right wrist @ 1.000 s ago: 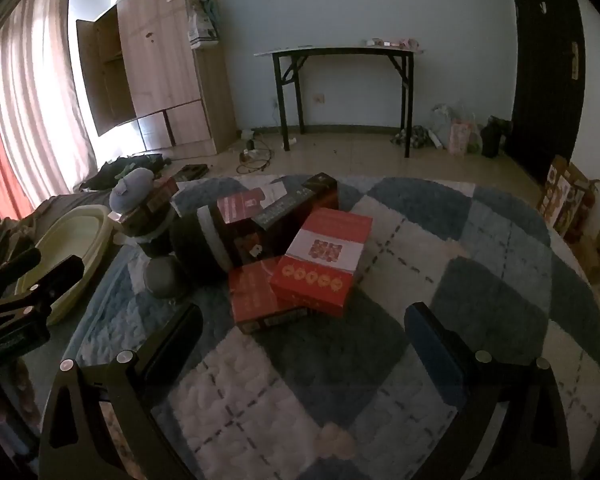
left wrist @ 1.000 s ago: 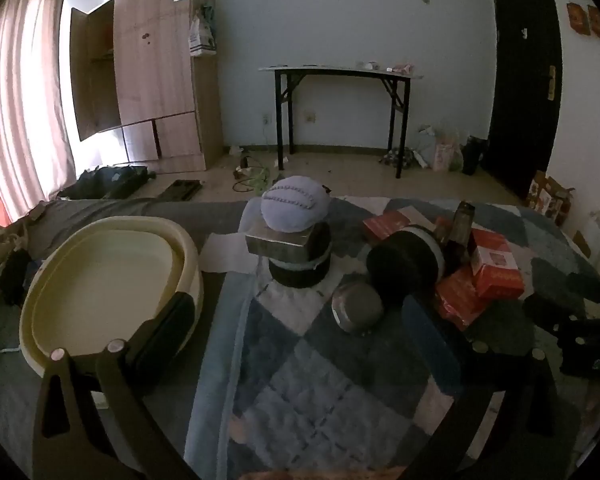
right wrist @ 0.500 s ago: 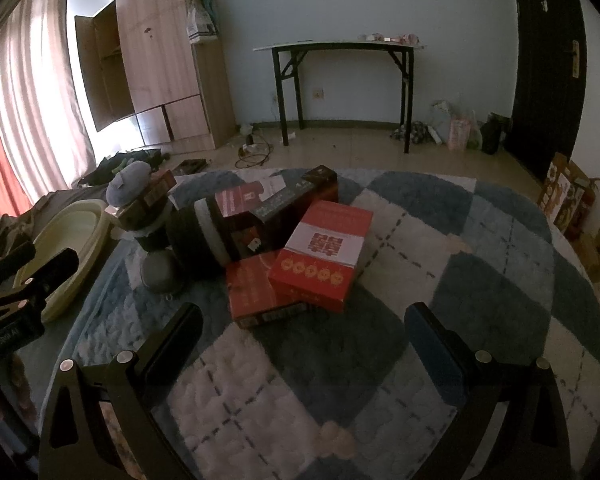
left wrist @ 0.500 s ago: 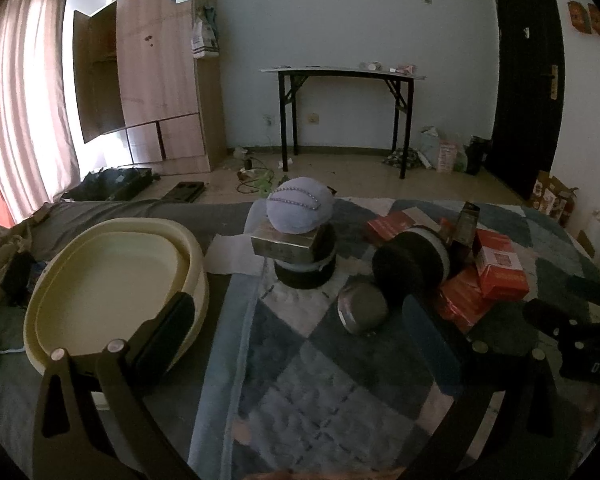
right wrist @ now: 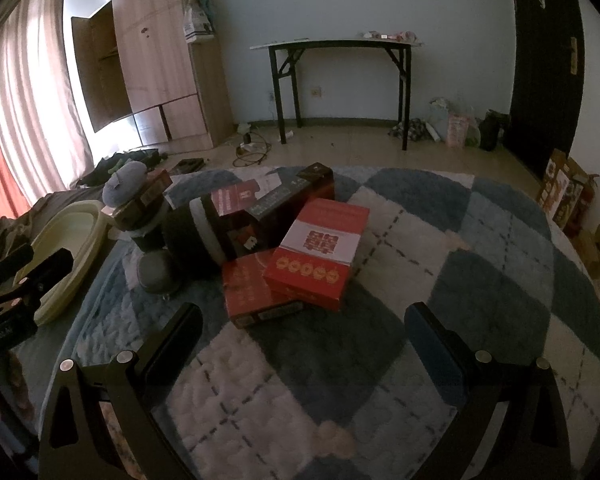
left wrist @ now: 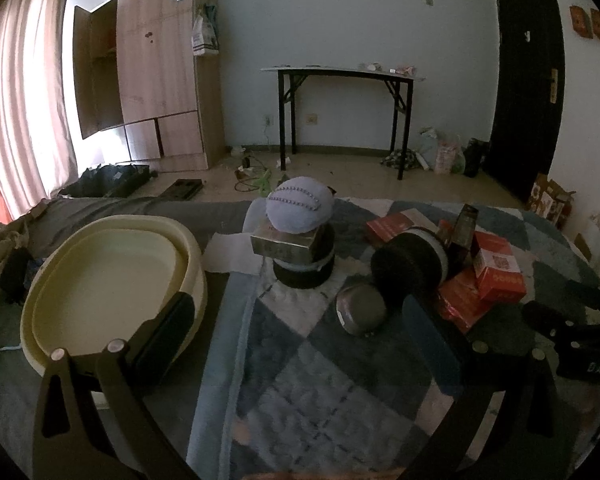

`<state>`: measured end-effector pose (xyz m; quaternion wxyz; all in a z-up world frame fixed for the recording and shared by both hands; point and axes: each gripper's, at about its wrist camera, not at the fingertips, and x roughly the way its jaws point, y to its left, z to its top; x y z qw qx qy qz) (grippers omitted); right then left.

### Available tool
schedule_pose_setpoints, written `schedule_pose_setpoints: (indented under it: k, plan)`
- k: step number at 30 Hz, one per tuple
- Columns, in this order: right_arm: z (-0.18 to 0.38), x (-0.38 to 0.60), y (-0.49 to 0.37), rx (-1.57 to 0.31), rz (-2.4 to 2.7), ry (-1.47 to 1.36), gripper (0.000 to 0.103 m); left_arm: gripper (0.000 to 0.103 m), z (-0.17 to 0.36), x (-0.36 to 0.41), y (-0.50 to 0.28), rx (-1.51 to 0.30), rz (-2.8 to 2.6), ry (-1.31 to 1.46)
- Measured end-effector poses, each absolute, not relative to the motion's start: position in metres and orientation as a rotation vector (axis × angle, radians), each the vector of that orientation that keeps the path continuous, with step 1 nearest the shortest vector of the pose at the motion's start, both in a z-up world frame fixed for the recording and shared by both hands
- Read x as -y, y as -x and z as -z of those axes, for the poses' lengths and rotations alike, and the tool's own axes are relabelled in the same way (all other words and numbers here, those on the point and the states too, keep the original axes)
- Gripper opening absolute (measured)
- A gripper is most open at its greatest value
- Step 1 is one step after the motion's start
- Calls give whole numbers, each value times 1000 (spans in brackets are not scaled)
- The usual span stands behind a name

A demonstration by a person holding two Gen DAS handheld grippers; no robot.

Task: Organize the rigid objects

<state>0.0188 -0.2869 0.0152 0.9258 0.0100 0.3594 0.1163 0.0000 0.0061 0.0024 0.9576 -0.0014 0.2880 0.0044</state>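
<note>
Evidently both tongs, left [left wrist: 300, 344] & right [right wrist: 304, 344], hung spread apart w/ nothing gripped. The basin [left wrist: 52, 296] sat beside the box pile [right wrist: 316, 252], prob. the drop spot.

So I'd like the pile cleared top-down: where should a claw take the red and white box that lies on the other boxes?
Grip the red and white box across its two long sides, coming down from above with the right claw. It lies flat and topmost, with those sides exposed, though its lower end overlaps the red box.
</note>
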Motion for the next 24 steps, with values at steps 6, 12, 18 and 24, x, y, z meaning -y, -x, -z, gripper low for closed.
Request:
schedule_pose_setpoints:
  k: [6,12,18,24]
  plan:
    - [-15,289,-19,-738,-240,-28,103,103,-2,-6,0,-587,-8,3]
    - [-15,289,-20,-739,-239,-28,103,103,-2,-6,0,-584,-11,5]
    - [-16,289,-19,-740,-240,-27,103,103,-2,-6,0,-588,-9,3]
    - [-16,289,-19,-743,-240,-25,103,103,-2,-6,0,-587,-9,1]
